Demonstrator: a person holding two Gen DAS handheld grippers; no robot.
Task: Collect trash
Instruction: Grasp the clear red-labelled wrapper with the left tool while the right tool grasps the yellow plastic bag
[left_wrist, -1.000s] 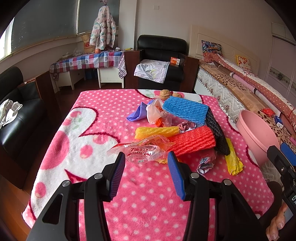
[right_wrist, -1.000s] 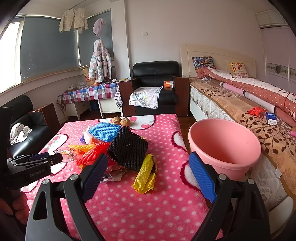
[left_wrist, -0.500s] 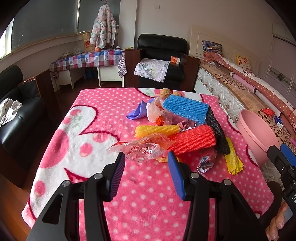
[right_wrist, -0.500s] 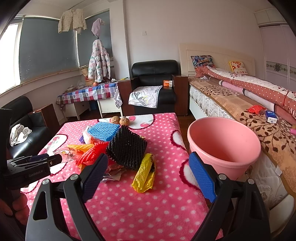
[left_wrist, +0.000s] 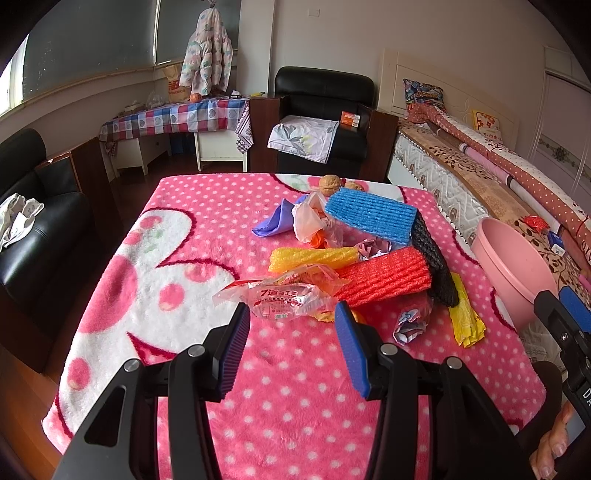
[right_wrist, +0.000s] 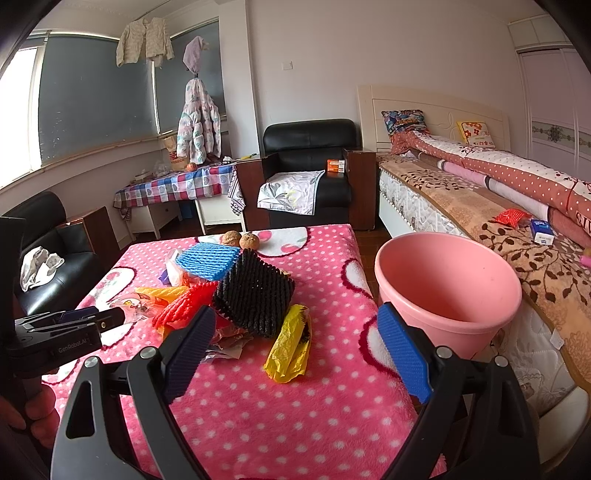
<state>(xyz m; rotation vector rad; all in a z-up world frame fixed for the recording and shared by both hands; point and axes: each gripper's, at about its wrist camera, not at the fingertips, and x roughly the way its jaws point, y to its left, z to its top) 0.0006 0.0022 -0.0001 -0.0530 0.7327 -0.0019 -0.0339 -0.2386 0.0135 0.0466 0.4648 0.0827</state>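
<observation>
Both claws gape empty — left gripper (left_wrist: 290, 314) just short of a crinkly clear wrapper (left_wrist: 280, 297); right gripper (right_wrist: 295, 332) faces ribbed foam nets (right_wrist: 255, 291), smooth pink bucket (right_wrist: 447, 273) at two o'clock.

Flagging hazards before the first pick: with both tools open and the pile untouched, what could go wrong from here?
1. The clear wrapper ahead of the left tool lies against the red foam net; a grab may drag neighbours along.
2. The pink bucket stands off the table's edge; a light yellow bag could fall short.
3. Two walnuts behind the pile could roll if it shifts.
</observation>
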